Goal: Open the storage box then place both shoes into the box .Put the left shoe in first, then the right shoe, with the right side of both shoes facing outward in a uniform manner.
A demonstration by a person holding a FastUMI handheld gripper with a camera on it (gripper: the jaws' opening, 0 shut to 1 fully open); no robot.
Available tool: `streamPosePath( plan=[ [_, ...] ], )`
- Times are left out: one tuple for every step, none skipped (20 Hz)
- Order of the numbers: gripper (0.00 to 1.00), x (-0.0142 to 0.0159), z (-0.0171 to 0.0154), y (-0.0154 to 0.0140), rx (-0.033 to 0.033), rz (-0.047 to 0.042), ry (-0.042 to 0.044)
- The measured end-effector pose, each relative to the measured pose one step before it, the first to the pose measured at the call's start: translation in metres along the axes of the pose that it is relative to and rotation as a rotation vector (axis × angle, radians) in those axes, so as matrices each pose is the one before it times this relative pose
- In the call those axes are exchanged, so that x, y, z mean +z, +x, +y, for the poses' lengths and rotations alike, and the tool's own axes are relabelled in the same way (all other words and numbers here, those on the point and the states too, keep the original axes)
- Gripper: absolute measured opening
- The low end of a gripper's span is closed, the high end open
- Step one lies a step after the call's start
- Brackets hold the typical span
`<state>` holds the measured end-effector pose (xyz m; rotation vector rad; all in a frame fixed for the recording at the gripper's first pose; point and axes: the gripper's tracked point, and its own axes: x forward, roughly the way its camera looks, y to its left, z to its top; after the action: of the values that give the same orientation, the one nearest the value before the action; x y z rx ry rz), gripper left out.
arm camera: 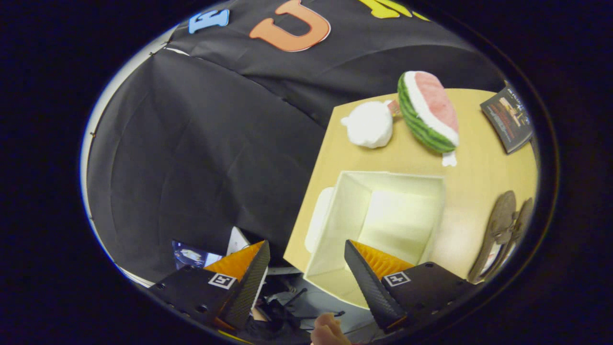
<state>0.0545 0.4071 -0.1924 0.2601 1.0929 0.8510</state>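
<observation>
Gripper view: my gripper (306,261) hangs spread and empty, above the table (471,184) edge. Box (383,215) just ahead of the right finger, lid off, top open for loading. Shoes (503,230) lie beside it, untouched.

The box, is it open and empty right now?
Open and empty: the box shows bare inner walls and floor; shoes lie beside it.

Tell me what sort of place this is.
Most likely a staged recording booth, not a home: black cloth walls hang behind a small wooden table set with props, an open storage box, a plush watermelon slice and shoes. The hand-held gripper is open, holding nothing.
</observation>
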Motion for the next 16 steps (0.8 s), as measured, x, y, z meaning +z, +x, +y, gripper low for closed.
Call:
streamPosePath(
  plan=[
    [0.96,-0.00080,-0.01967,-0.00939,-0.02586,-0.00338,-0.00051],
    [0.96,-0.00006,-0.01904,-0.00808,-0.02298,-0.00410,-0.00041],
    [0.96,-0.00114,-0.01881,-0.00920,-0.02092,-0.00326,-0.00008],
    [0.96,-0.00192,-0.01793,-0.00832,-0.01921,0.00126,-0.00127],
    [0.96,-0.00323,-0.01973,-0.00756,-0.02353,0.00253,-0.00117],
    [0.96,-0.00351,-0.01856,-0.00516,-0.02217,0.00361,-0.00225],
    [0.96,-0.00544,-0.01651,-0.00458,-0.01606,0.00926,-0.00770],
    [0.96,-0.00709,-0.01540,-0.00473,-0.01692,0.01017,-0.01085],
    [0.96,-0.00744,-0.01743,-0.00161,-0.02432,0.00906,-0.01084],
    [0.96,-0.00972,-0.01788,0.00146,-0.02935,0.01201,-0.01392],
    [0.96,-0.00589,-0.01643,0.00119,-0.03234,0.01183,-0.01314],
    [0.96,-0.00814,-0.01732,0.00319,-0.02924,0.01097,-0.01163],
    [0.96,-0.00722,-0.01701,0.00215,-0.03189,0.00968,-0.00895],
    [0.96,-0.00793,-0.01591,0.00237,-0.03534,0.01239,-0.00294],
    [0.96,-0.00439,-0.01252,0.00355,-0.03237,0.00443,0.00622],
    [0.95,-0.00520,-0.01142,0.00489,-0.02976,0.00442,0.01135]
  ],
)
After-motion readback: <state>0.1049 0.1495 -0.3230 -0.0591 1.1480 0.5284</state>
